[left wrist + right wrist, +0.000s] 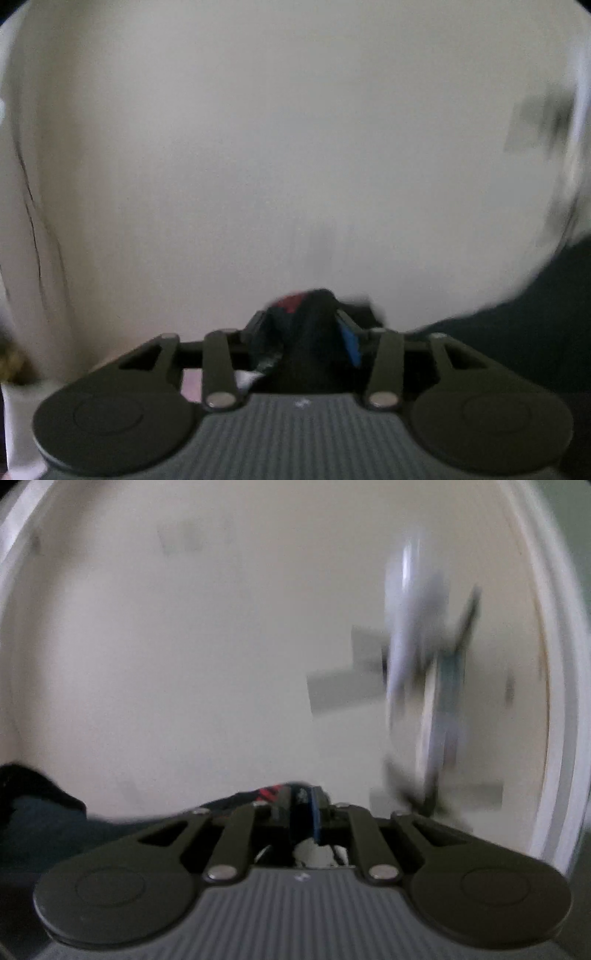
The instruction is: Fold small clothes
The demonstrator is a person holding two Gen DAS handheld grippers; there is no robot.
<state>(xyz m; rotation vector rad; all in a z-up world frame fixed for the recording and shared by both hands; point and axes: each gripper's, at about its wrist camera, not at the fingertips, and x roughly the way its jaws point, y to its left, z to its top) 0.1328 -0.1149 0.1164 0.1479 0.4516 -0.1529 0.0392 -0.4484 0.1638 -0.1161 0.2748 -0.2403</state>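
The left tool [308, 325] pinches a bunched dark garment [310, 339] at bottom centre, the cloth trailing to the lower right. The right tool [301, 805], jaws narrow, grips the same garment [37, 812], which trails to the lower left.

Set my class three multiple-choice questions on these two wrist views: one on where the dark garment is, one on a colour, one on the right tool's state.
1. Where is the dark garment in the left wrist view?
A. between the fingers of the left tool
B. folded on a shelf
C. hanging on a hook

2. What colour is the patch at its top?
A. yellow
B. red
C. green

3. How is the right tool?
A. wide open and empty
B. out of view
C. closed on the garment

Answers: 1 A, the cloth bunches up between the fingers; 2 B, red shows against the dark cloth; 3 C, its fingers pinch the cloth.
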